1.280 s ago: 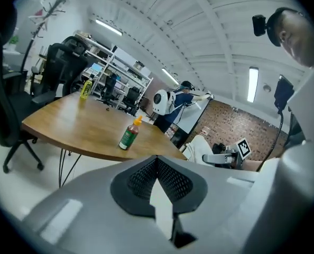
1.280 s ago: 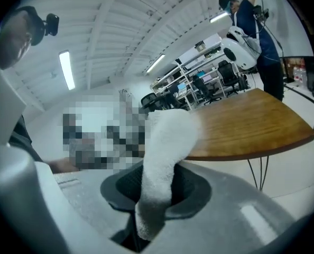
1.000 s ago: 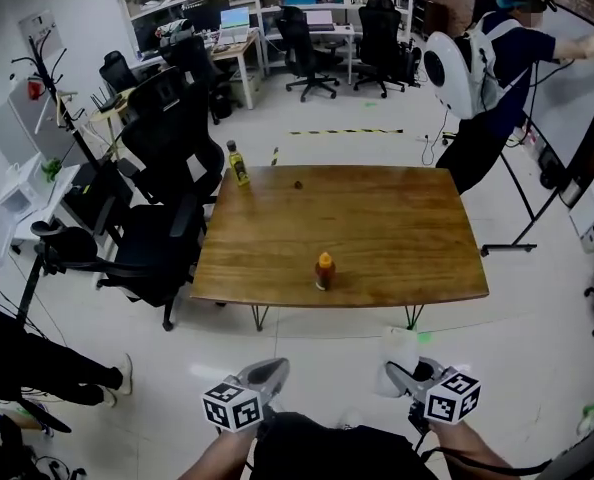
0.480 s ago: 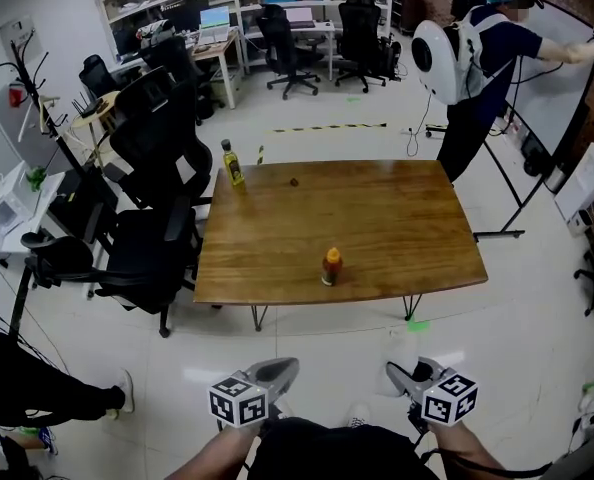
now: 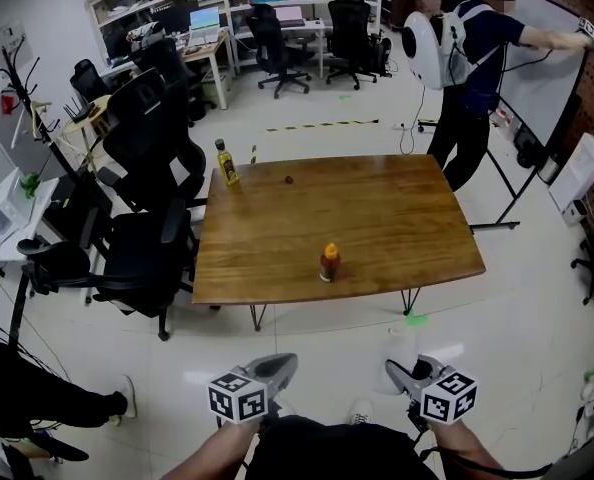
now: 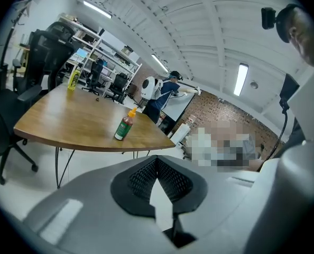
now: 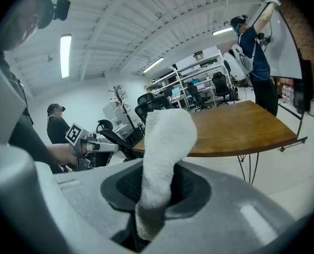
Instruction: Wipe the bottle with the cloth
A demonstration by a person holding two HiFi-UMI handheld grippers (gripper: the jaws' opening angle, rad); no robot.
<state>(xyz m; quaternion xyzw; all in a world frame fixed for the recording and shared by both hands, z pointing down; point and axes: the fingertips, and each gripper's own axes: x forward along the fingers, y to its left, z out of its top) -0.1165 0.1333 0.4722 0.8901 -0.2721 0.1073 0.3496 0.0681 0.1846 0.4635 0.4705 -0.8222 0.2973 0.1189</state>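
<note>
**A:** Bright enough?
**B:** Yes, evenly lit. Ceiling strip lights [image 7: 65, 48] lie overhead and leave soft glare on the pale floor [image 5: 537, 318].
**A:** And sharpness?
**B:** The head view is crisp. Both gripper views bend strongly, with black corners, and the nearest parts are blurred.

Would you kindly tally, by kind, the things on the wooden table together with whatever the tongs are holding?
Bottles: 2 (orange-capped bottle, yellow bottle)
Small dark object: 1, too small to identify
Cloth: 1, white, clamped in the right tongs; the left tongs are shut and empty
Total: 4
</note>
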